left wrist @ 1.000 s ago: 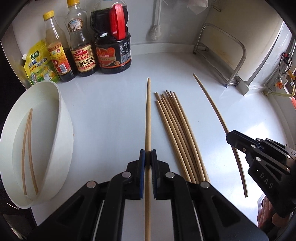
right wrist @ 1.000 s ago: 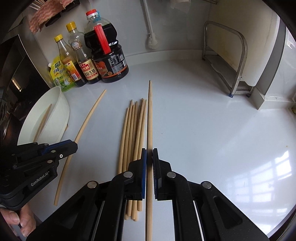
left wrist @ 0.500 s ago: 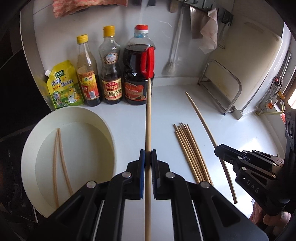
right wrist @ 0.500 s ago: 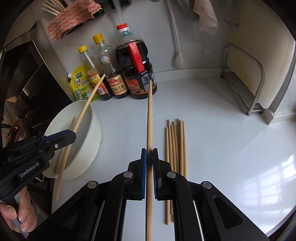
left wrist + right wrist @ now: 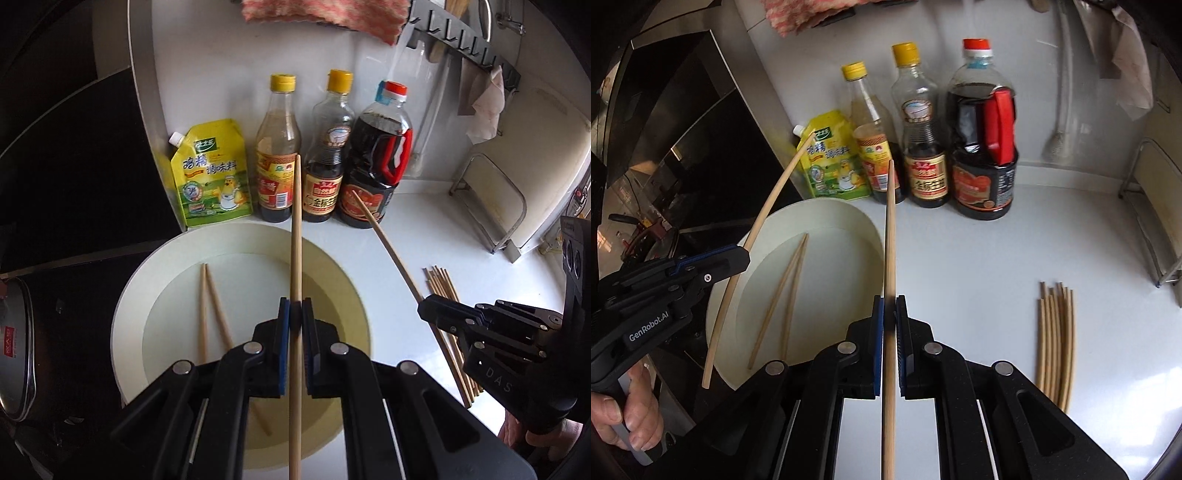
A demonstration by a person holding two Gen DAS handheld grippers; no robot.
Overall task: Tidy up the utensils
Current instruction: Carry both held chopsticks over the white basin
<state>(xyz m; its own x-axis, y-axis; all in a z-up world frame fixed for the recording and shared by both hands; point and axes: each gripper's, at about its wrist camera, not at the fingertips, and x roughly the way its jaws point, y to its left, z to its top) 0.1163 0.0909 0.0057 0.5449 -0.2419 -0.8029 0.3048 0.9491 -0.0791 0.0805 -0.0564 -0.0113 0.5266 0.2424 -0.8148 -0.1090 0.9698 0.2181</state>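
Observation:
My left gripper (image 5: pixel 295 310) is shut on a wooden chopstick (image 5: pixel 295 229) and holds it above the white bowl (image 5: pixel 129 295). My right gripper (image 5: pixel 889 306) is shut on another chopstick (image 5: pixel 891 229), held beside the bowl's (image 5: pixel 849 214) right rim. Two chopsticks (image 5: pixel 207 295) lie inside the bowl, also seen in the right wrist view (image 5: pixel 786 288). A bundle of several chopsticks (image 5: pixel 1054 339) lies on the white counter to the right, partly hidden behind the right gripper in the left wrist view (image 5: pixel 443 288).
A yellow seasoning pouch (image 5: pixel 212 177) and three sauce bottles (image 5: pixel 327 155) stand against the back wall behind the bowl. A metal rack (image 5: pixel 491 199) and white cutting board are at the right. A black stove (image 5: pixel 683 140) lies left of the bowl.
Both grippers have lifted their chopsticks off the counter and moved left, the left one now over the bowl. The bundle stays on the counter, now far right.

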